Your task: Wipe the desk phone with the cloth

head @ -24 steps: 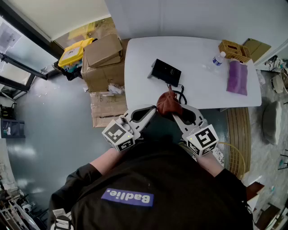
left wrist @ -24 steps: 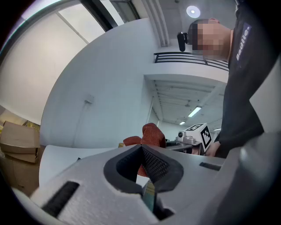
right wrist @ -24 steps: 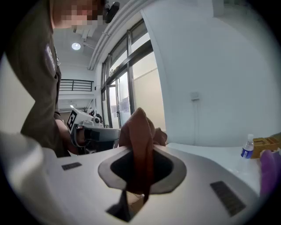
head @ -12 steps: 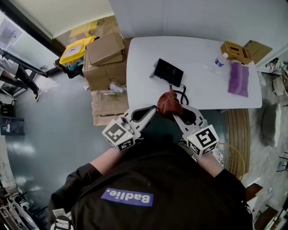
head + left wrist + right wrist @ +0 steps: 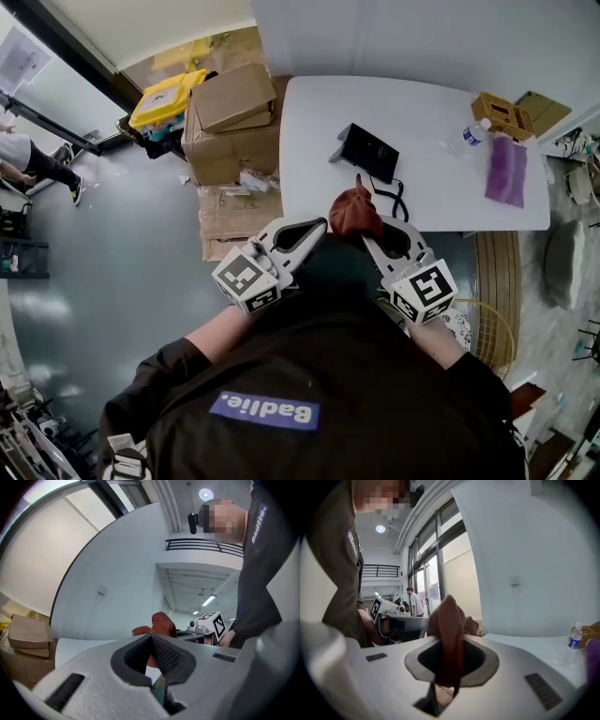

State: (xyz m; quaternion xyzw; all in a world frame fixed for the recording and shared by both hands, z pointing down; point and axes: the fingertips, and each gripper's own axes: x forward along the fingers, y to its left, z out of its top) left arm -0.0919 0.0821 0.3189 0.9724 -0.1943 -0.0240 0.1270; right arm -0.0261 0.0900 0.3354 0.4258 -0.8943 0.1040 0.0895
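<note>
The black desk phone (image 5: pixel 368 152) lies near the left end of the white table (image 5: pixel 450 192), its coiled cord (image 5: pixel 399 198) trailing toward the near edge. A rust-brown cloth (image 5: pixel 354 214) is bunched up just off that edge, in front of my chest. My right gripper (image 5: pixel 364 236) is shut on it; in the right gripper view the cloth (image 5: pixel 450 620) stands pinched between the jaws of the right gripper (image 5: pixel 450 641). My left gripper (image 5: pixel 319 225) sits close beside the cloth, jaws together with nothing held. In the left gripper view the cloth (image 5: pixel 160 623) shows just past the left gripper (image 5: pixel 151 638).
Cardboard boxes (image 5: pixel 230 122) and a yellow package (image 5: pixel 164 98) are stacked on the floor left of the table. At the table's far right are a water bottle (image 5: pixel 476 133), a wicker box (image 5: pixel 506 114) and a purple cloth (image 5: pixel 507 172). A person (image 5: pixel 28 159) walks at far left.
The head view has shifted, so the table and phone now sit slightly further right. Both grippers and the cloth keep the same pose in front of my chest.
</note>
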